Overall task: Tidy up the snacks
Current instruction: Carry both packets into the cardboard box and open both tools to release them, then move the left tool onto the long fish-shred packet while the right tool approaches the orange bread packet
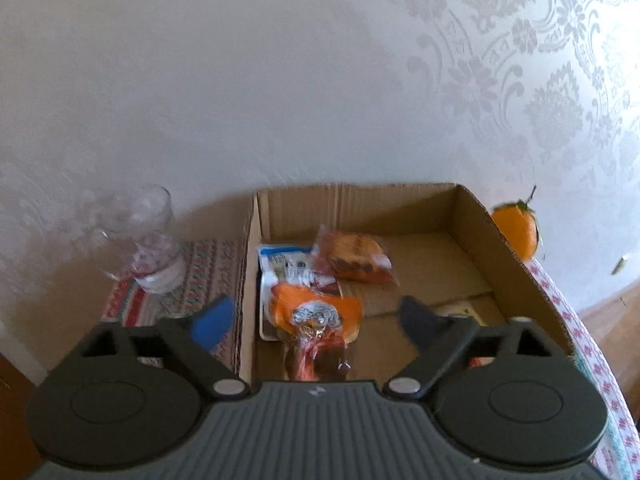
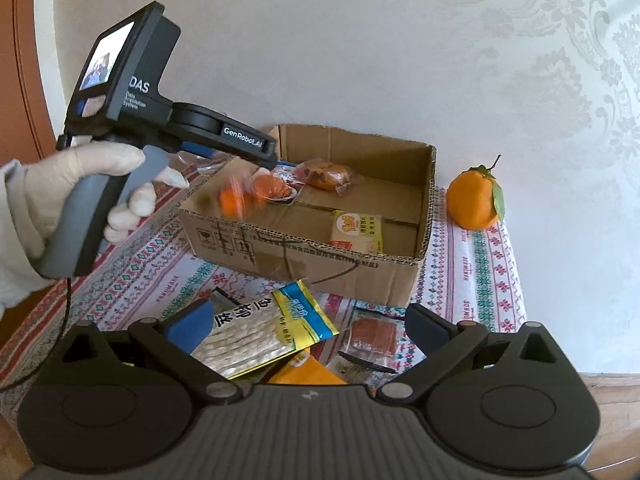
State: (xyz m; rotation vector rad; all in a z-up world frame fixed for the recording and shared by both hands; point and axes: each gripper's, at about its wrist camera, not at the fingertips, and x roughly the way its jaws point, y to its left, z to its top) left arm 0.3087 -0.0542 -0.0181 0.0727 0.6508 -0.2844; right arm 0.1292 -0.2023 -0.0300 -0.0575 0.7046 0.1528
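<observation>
An open cardboard box point(image 1: 500, 240) point(image 2: 280, 248) stands on the patterned tablecloth. Inside lie a blue-white packet point(image 1: 284, 264), a reddish pastry packet point(image 1: 352, 258) point(image 2: 328, 174) and a yellow packet point(image 2: 358, 230). My left gripper point(image 1: 314, 320) is open over the box's left side. An orange snack packet point(image 1: 316, 316) sits below its spread fingers, untouched by the pads, and looks blurred in the right wrist view point(image 2: 236, 196). My right gripper point(image 2: 308, 332) is open above loose packets in front of the box: a fish-strip packet point(image 2: 260, 336), a red meat packet point(image 2: 374, 338) and an orange packet point(image 2: 304, 372).
An orange fruit with a leaf point(image 2: 474, 200) point(image 1: 516, 232) stands right of the box. A clear plastic bottle point(image 1: 148, 240) stands left of it. A gloved hand point(image 2: 92, 184) holds the left gripper's handle. A white patterned wall rises close behind the table.
</observation>
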